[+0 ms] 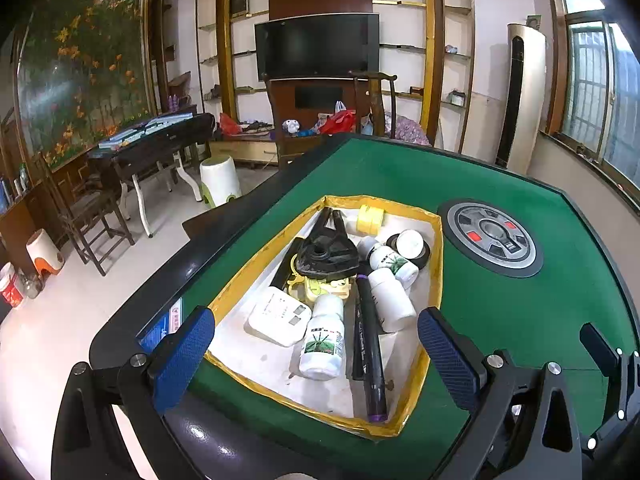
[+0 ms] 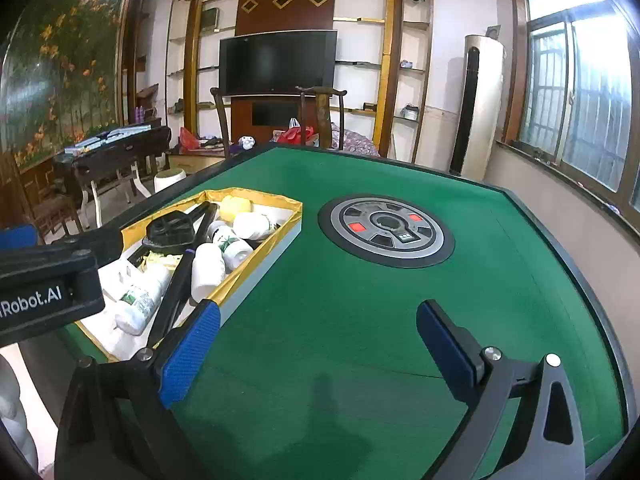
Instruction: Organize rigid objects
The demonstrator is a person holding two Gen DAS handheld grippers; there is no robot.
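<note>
We are logging finishes | table [image 2: 320, 320]: matt green felt, glossy black rim | tray [image 1: 434, 280]: shiny yellow tape edging | bottles [image 1: 324, 336]: smooth white plastic | gripper pads [image 2: 188, 356]: textured blue rubber

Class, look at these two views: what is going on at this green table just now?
A person holds a two-finger tool in each hand over a green table. The left tool hangs open above a yellow-rimmed box crowded with white bottles, a long black marker, a white device and a black part. The right tool is open and empty over bare felt beside the box. Neither holds anything.
</note>
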